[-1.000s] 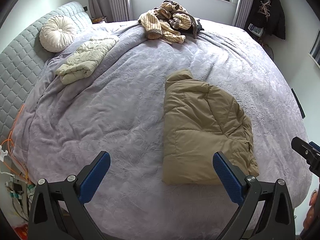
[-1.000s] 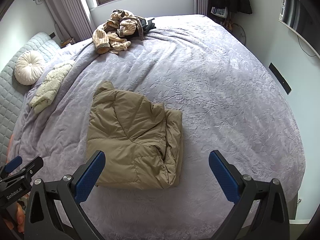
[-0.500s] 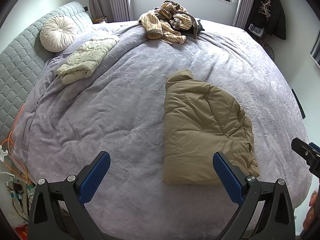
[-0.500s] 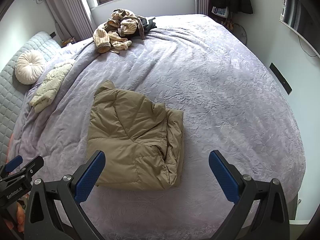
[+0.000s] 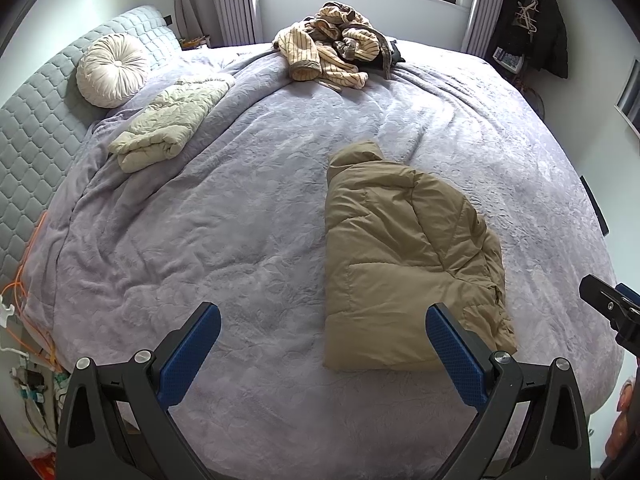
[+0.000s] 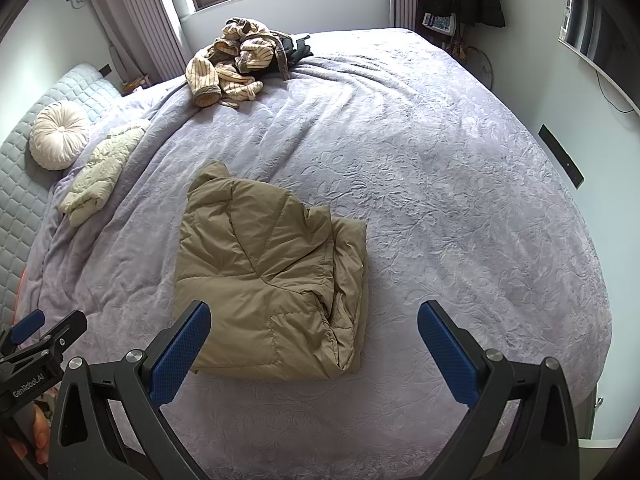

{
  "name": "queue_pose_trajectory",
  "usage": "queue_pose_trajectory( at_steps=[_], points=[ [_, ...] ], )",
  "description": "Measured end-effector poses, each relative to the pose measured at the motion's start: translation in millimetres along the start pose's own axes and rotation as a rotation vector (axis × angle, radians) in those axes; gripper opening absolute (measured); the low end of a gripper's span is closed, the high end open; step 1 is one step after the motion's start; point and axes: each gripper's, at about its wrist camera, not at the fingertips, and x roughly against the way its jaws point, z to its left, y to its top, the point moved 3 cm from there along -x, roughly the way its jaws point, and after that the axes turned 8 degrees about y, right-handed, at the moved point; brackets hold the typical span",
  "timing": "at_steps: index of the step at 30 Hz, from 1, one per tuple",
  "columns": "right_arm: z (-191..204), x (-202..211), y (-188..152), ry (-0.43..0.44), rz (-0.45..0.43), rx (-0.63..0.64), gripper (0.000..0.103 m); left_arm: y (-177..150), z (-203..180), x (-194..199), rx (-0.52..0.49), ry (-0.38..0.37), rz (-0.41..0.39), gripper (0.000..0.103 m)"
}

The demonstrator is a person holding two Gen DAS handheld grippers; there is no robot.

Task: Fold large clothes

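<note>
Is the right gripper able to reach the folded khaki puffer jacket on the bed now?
Probably yes: the right gripper is open, and the folded khaki puffer jacket lies just ahead with nothing between.

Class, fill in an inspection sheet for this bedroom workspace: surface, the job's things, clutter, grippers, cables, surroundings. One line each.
Surface: bed under a lilac bedspread, wrinkled.
Job's things: tan puffer jacket lying folded near the front; cream quilted garment folded by the headboard; striped clothes pile unfolded at the far edge.
Clutter: round cushion against the headboard.
Grippers: left gripper and right gripper both open, holding nothing, above the bed.
Cables: orange cables and plugs beside the bed's left side.
Surroundings: window, curtains, dark coat hanging on a rack.
</note>
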Motion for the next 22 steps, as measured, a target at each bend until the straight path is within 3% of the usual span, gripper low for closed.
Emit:
queue_pose_trajectory(
  at_steps=[22],
  points=[
    [1.2, -0.3, 0.4, -0.001, 0.001, -0.001, 0.103, 9.6, -8.8, -4.4, -0.016, -0.021, -0.012, 0.103]
  ],
)
